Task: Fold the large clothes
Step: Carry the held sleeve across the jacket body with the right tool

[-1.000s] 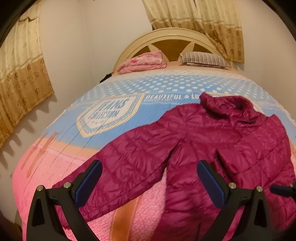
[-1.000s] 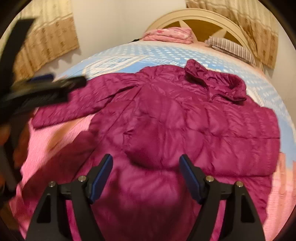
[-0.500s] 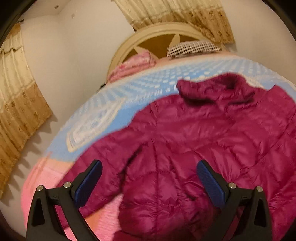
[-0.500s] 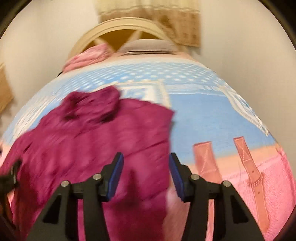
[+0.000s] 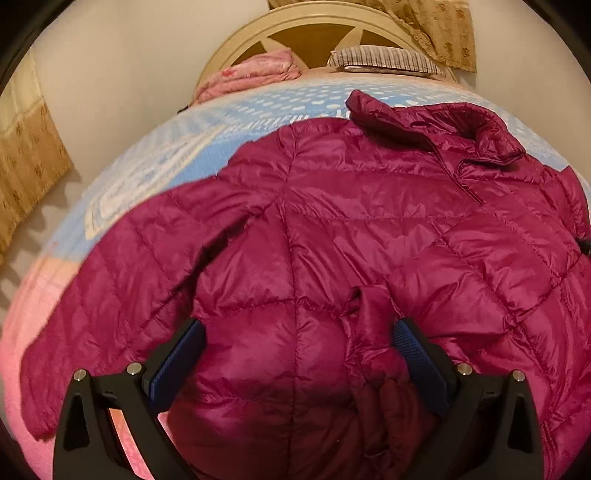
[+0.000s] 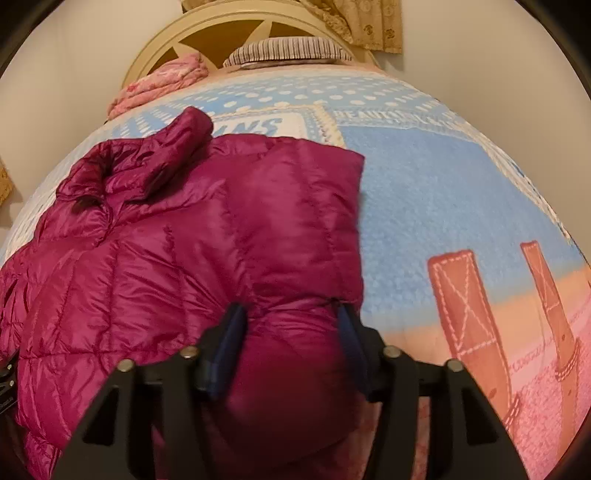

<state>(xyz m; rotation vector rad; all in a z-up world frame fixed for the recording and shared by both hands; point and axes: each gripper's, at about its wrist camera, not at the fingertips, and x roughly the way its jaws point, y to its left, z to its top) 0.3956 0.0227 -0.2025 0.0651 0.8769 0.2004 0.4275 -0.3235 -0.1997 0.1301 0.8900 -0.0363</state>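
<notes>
Cream walls, gold patterned curtains and an arched wooden headboard (image 5: 317, 31) frame a wide bed covered by a blue and pink fleece blanket (image 6: 461, 206), on which everything here rests. Spread front-up across that blanket lies the task's garment, a magenta quilted down jacket (image 5: 369, 229), collar toward the headboard, 1 sleeve stretched out to the left of the left wrist view and the other side ending in a straight folded-looking edge in the right wrist view. It is judged light and very soft, puffy with trapped air, so it should spring back after pressing, and its shiny shell looks slippery, likely to slide out of a shallow pinch. Good places to take hold would be the seamed edges, such as hem, cuff or shoulder seam, where layers bunch thicker. At the head of the bed sit a striped pillow (image 5: 384, 61) and a folded pink blanket (image 5: 251, 75). Nearer, the left gripper (image 5: 295, 354) has its jaws wide apart, straddling a swell of quilting near the lower body without visibly pinching it. Over the jacket's lower right edge, the right gripper (image 6: 291, 343) has jaws about half open that have just been widening, with padded fabric bulging between them; whether the pads press on it cannot be told.
</notes>
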